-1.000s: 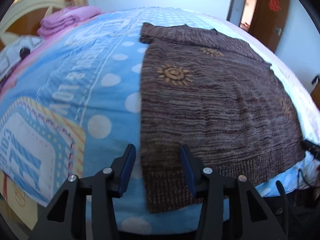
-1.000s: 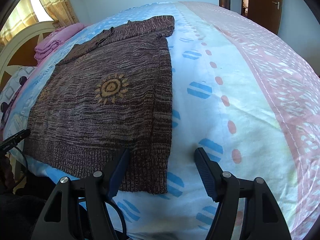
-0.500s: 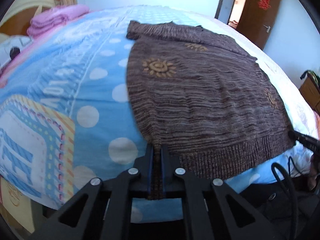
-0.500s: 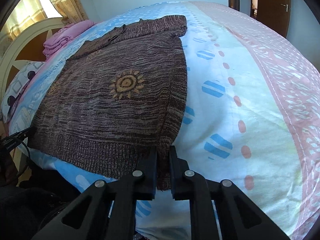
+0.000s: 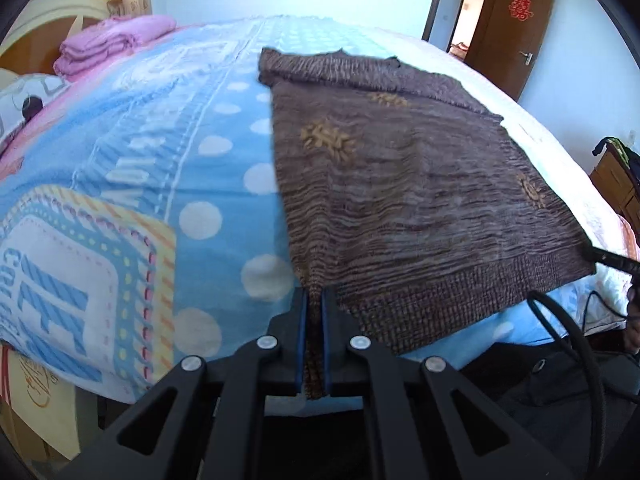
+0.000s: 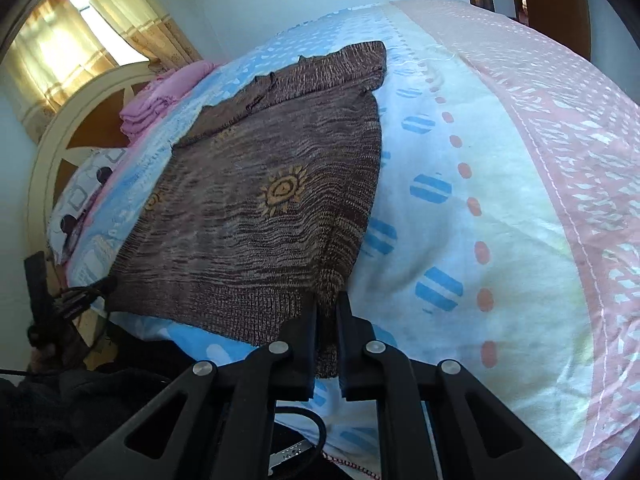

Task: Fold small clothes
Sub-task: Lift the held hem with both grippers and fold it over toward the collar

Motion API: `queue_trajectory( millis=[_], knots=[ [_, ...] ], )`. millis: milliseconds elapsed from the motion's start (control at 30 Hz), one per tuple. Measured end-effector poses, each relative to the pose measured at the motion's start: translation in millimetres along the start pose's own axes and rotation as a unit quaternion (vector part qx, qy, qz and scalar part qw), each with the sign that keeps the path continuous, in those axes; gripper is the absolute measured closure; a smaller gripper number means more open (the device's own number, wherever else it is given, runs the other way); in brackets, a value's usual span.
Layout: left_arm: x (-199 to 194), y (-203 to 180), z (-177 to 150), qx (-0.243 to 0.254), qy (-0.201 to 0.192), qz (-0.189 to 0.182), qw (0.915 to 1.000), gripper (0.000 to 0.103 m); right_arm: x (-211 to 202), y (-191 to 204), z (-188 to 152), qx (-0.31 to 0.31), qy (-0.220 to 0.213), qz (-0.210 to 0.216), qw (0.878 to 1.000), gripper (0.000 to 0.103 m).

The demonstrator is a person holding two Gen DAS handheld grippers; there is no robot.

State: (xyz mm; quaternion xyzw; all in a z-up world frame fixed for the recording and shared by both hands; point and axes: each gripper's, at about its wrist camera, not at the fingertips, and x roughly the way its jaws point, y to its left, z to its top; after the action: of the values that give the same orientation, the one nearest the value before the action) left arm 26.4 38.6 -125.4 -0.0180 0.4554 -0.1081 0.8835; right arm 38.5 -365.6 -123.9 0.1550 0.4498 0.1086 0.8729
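Note:
A brown knit sweater (image 5: 400,184) with orange sun motifs lies spread on the bed, its ribbed hem toward me. My left gripper (image 5: 315,300) is shut on the hem's left corner, lifted slightly off the sheet. In the right wrist view the same sweater (image 6: 260,208) shows, and my right gripper (image 6: 327,304) is shut on its right hem corner. The cloth pulls up in ridges toward both grippers. The sleeves lie folded across the top by the collar. The right gripper's tip also shows in the left wrist view (image 5: 600,256).
The bed has a blue dotted sheet (image 5: 160,160) on the left and a white and pink sheet (image 6: 520,160) on the right. Folded pink cloth (image 5: 104,44) and a pillow lie by the headboard (image 6: 80,120). A brown door (image 5: 516,20) stands at the far right. Cables hang below the bed's near edge.
A second ago both grippers were open at the hem corners. They shut on the corners, and since half a second ago they have lifted, pulling the hem up off the sheet.

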Motion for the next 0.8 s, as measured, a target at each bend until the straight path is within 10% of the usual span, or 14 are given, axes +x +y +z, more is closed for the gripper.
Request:
queue_trajectory(
  millis=[433,800],
  knots=[
    [-29.6,10.6,23.5,0.003,-0.060,-0.014,0.9981,0.095,-24.8,-18.0,7.1,0.074,-0.045,0.111,0.990,0.096],
    [-26.7,17.5,66.9,-0.004,-0.080,-0.036,0.9961,0.096,-33.8,-16.3,34.0,0.082,-0.072,0.090,0.990,0.097]
  ],
)
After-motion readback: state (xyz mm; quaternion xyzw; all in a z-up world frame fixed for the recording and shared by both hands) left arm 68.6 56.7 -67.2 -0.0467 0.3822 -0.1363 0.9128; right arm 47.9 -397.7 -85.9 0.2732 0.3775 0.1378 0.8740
